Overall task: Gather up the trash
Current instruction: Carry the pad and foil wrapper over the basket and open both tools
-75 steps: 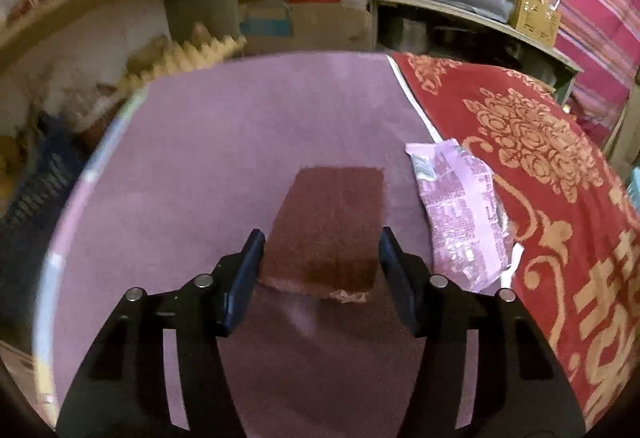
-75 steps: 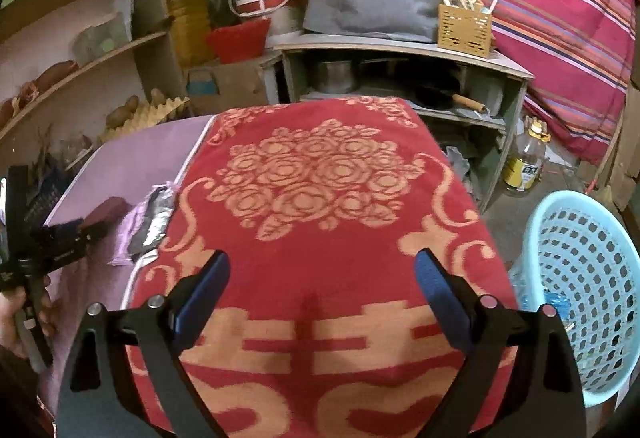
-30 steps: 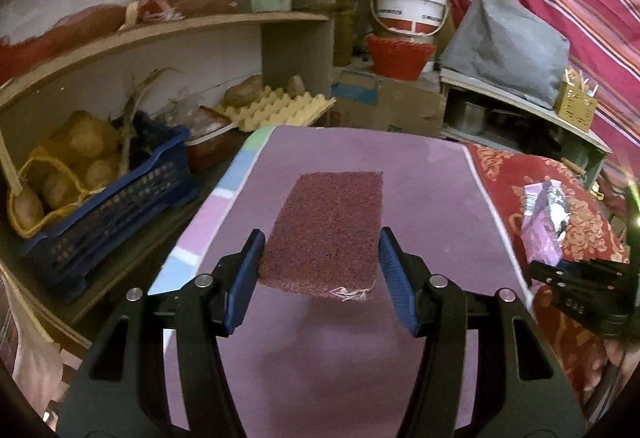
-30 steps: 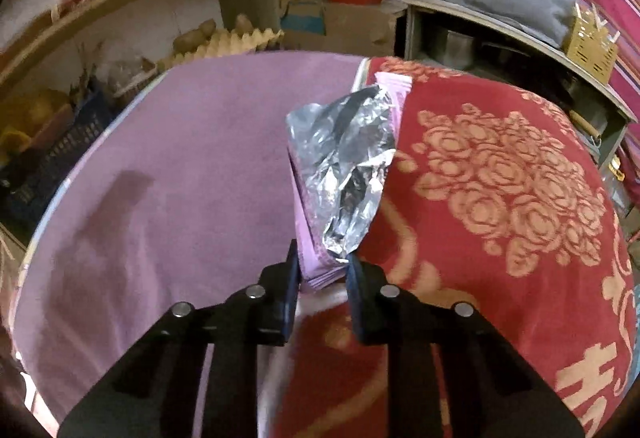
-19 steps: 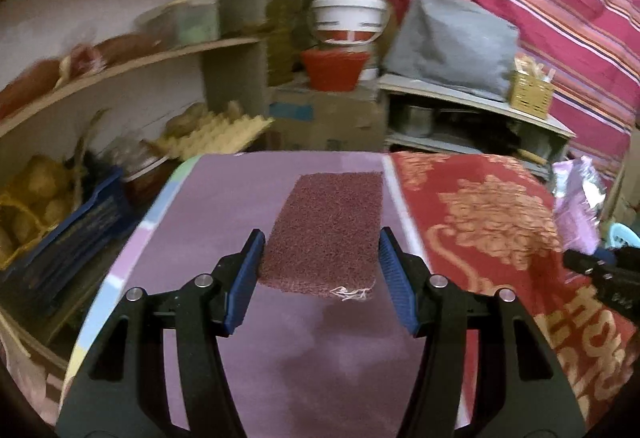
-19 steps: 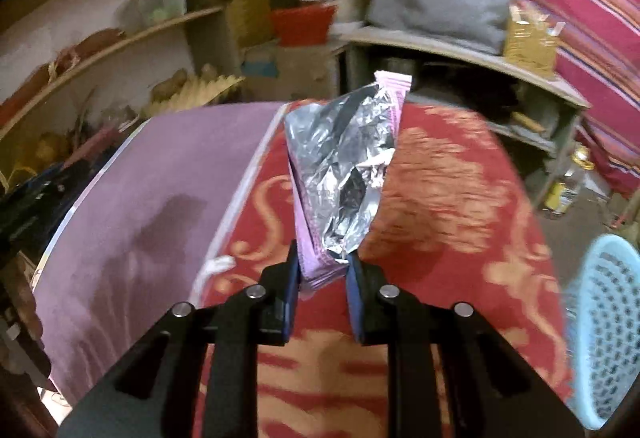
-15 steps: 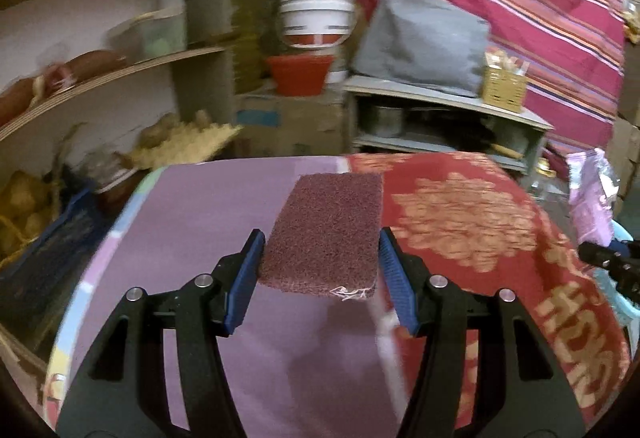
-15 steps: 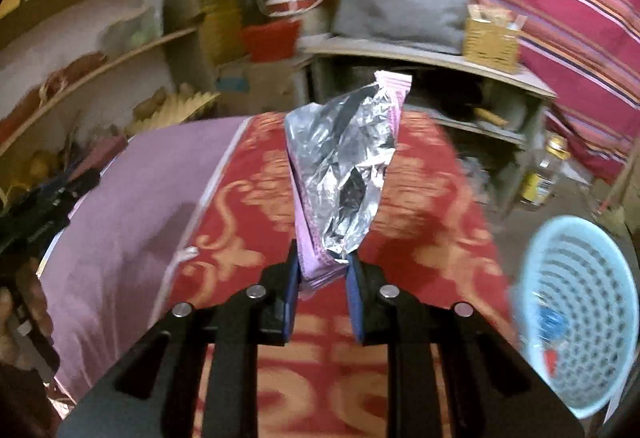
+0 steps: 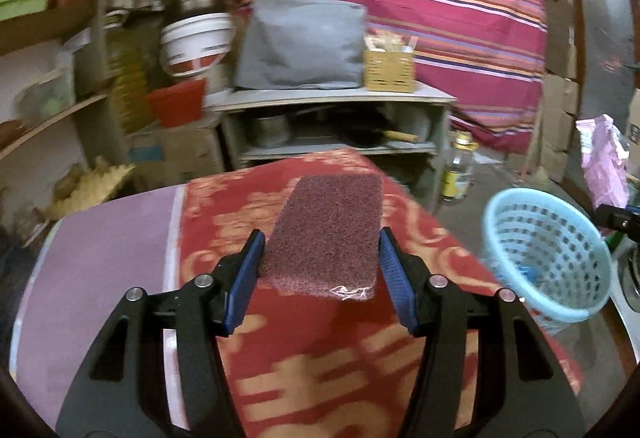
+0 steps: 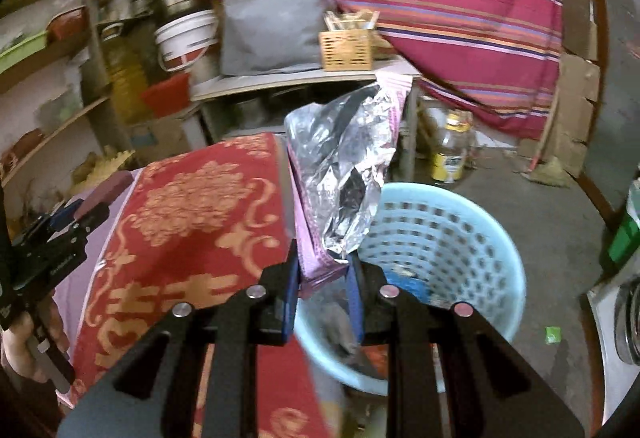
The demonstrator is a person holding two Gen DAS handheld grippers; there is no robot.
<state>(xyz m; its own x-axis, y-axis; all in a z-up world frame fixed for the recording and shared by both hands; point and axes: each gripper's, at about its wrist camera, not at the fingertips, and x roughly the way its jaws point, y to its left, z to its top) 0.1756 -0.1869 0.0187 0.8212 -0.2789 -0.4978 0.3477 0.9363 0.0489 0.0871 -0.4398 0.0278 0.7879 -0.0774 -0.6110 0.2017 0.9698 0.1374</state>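
My left gripper [image 9: 320, 242] is shut on a maroon scouring pad [image 9: 328, 234] and holds it above the red patterned cloth [image 9: 320, 366]. My right gripper [image 10: 323, 258] is shut on a pink and silver foil wrapper [image 10: 340, 174], held upright over the near rim of the light blue basket [image 10: 480, 230]. The basket also shows in the left wrist view [image 9: 548, 250] to the right of the pad, with the wrapper [image 9: 602, 162] above it. The left gripper with the pad shows at the left edge of the right wrist view [image 10: 76, 214].
The table carries the red cloth [image 10: 192, 222] and a purple cloth [image 9: 108, 258]. The basket stands on the floor off the table's right edge, with some trash inside. A grey shelf unit [image 9: 332, 126], a bottle [image 10: 450, 150] and wall shelves [image 9: 48, 110] lie beyond.
Both grippers have swung right. The right gripper lifted the wrapper off the table and carried it over the basket. The left gripper keeps the pad, now above the red cloth.
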